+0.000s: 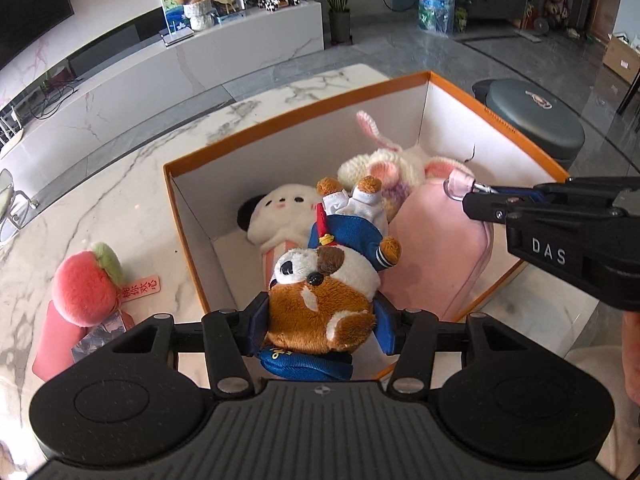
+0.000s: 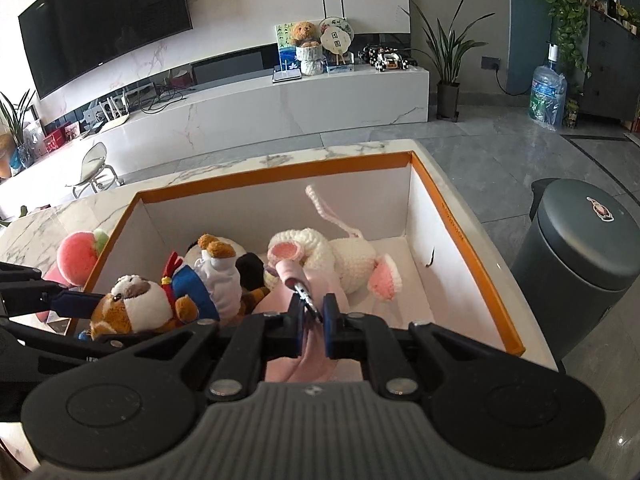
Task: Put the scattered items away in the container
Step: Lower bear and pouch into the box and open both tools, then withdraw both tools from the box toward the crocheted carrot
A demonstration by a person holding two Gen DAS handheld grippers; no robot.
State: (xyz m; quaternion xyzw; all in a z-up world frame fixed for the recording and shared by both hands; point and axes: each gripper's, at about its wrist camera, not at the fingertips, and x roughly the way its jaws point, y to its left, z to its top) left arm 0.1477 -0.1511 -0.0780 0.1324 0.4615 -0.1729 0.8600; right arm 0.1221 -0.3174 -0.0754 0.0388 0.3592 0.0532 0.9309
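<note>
My left gripper (image 1: 322,310) is shut on the head of a brown and white plush dog (image 1: 320,296) in blue clothes, which hangs over the near wall of the orange-rimmed white box (image 1: 280,120). My right gripper (image 2: 312,312) is shut on the metal clasp (image 2: 304,294) of a pink plush (image 2: 312,360) that leans into the box's right side. Inside the box lie a white plush with black ears (image 1: 280,208) and a crocheted bunny (image 1: 384,164). A peach plush (image 1: 84,284) sits on the marble table (image 1: 120,200) left of the box.
A pink flat item (image 1: 52,344) and a crinkled wrapper lie under the peach plush. A dark grey bin (image 2: 580,264) stands on the floor right of the table. A low white cabinet (image 2: 280,108) runs along the far wall.
</note>
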